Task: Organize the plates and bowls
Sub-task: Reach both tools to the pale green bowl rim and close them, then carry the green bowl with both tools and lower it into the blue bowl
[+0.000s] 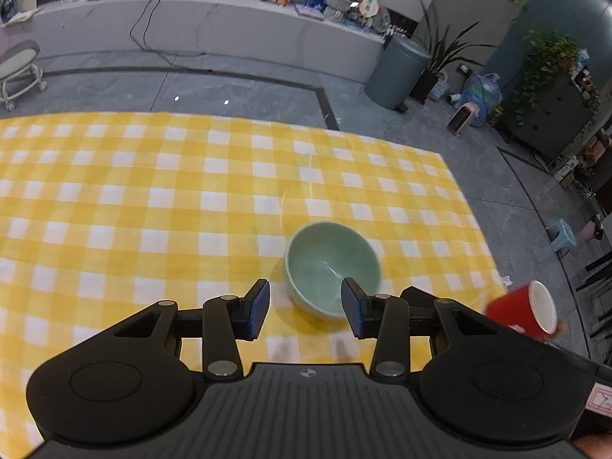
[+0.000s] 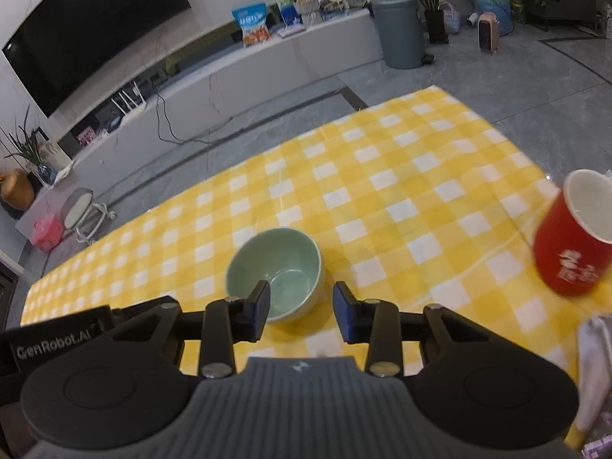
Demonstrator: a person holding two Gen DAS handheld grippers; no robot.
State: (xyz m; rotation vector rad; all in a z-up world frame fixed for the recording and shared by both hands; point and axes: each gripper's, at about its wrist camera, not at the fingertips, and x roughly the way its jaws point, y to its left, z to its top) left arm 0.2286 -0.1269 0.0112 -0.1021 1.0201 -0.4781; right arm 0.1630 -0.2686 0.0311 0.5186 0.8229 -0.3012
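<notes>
Both tools have their fingers spread apart and grip nothing; the left tool (image 1: 305, 308) sits just short of the green bowl (image 1: 332, 267), and the right tool (image 2: 301, 311) sits just short of it too; the bowl stands upright on the yellow checked cloth (image 1: 153, 199) covering the table; a red mug (image 2: 573, 237) stands to the bowl's right, well apart from it.

"GenRobot.AI" reads in white on the black label (image 2: 53, 338) at the near left of the right wrist view. The red cup (image 2: 573, 241) at the right carries white characters, too blurred to read.
</notes>
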